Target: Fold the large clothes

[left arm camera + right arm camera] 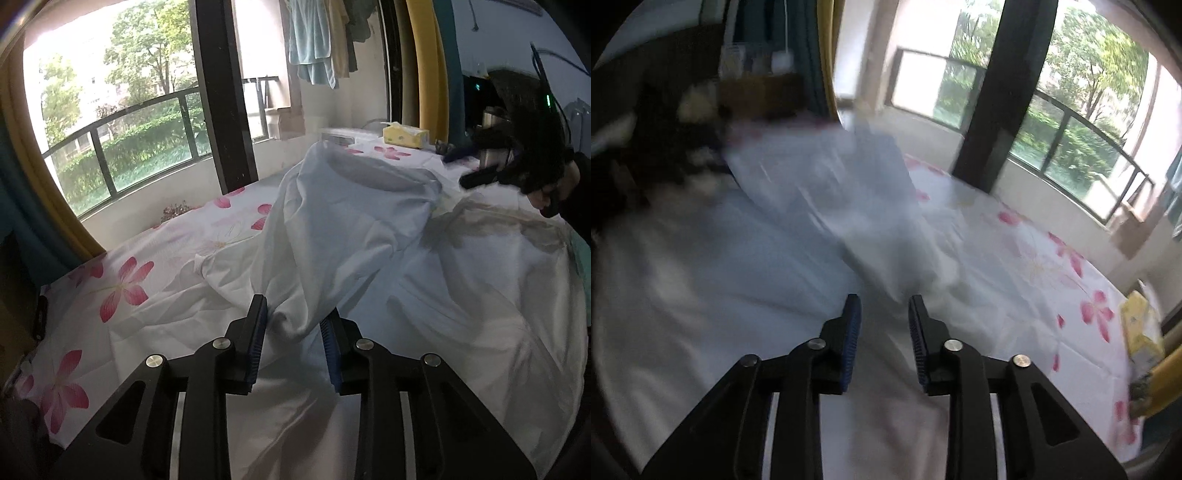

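Garment: a large white garment (369, 229) lies spread and rumpled over the bed (122, 284), which wears a white sheet with pink flowers; one part is thrown up and over in a loose, puffed fold across the middle.
Garment edge: a bunched corner of that fold (295, 325) hangs just between the blue pads of the left hand-held gripper (295, 321).
Left hand-held gripper: jaws parted, cloth between them but with a gap to the left pad; it reads as released, not clenched.
Right hand-held gripper: the right hand-held gripper (884, 321) stands released, its jaws apart over the cloth with nothing pinched; this view is blurred.
Step in hand: judged to be the letting go after one fold is laid over, with the fold not yet flattened.
Next move: likely calls for smoothing the puffed layer, then finding a fresh edge or corner for each side to pinch, so that the next fold lands square.
Surroundings: a yellow tissue pack (404, 136) sits at the far end of the bed, well apart from the garment's near edge; windows beyond.
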Action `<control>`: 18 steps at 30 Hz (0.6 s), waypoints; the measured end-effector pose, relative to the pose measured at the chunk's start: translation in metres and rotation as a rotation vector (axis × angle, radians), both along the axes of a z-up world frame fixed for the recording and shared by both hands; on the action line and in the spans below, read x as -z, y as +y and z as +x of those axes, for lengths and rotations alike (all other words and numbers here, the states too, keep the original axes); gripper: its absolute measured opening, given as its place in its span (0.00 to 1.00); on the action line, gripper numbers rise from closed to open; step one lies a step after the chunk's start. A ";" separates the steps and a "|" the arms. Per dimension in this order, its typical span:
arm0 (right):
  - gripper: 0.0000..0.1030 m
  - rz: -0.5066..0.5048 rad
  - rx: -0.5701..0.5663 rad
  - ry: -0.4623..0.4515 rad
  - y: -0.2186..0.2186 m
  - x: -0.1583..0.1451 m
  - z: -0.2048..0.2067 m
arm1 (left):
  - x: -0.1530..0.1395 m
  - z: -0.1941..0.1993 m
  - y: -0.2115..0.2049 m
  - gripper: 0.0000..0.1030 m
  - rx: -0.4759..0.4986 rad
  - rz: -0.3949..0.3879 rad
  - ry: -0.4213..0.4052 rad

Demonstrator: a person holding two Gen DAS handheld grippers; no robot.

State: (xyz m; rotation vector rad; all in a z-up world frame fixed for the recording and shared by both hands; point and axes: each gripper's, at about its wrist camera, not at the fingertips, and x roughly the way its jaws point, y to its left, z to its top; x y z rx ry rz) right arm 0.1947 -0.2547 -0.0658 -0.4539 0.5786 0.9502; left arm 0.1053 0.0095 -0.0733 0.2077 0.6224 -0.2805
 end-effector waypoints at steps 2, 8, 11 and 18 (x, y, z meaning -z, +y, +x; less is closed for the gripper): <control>0.77 0.093 -0.018 0.006 0.013 -0.019 0.002 | 0.000 -0.002 0.000 0.30 -0.002 -0.003 -0.004; 0.78 0.101 -0.024 0.032 0.086 -0.022 0.028 | -0.001 -0.004 -0.001 0.30 -0.004 -0.006 -0.010; 0.02 0.012 -0.044 0.076 0.112 -0.001 0.036 | -0.002 -0.007 0.001 0.30 -0.006 -0.017 -0.010; 0.02 -0.067 -0.117 0.109 0.087 0.015 -0.003 | -0.010 -0.016 0.017 0.30 -0.038 -0.092 -0.004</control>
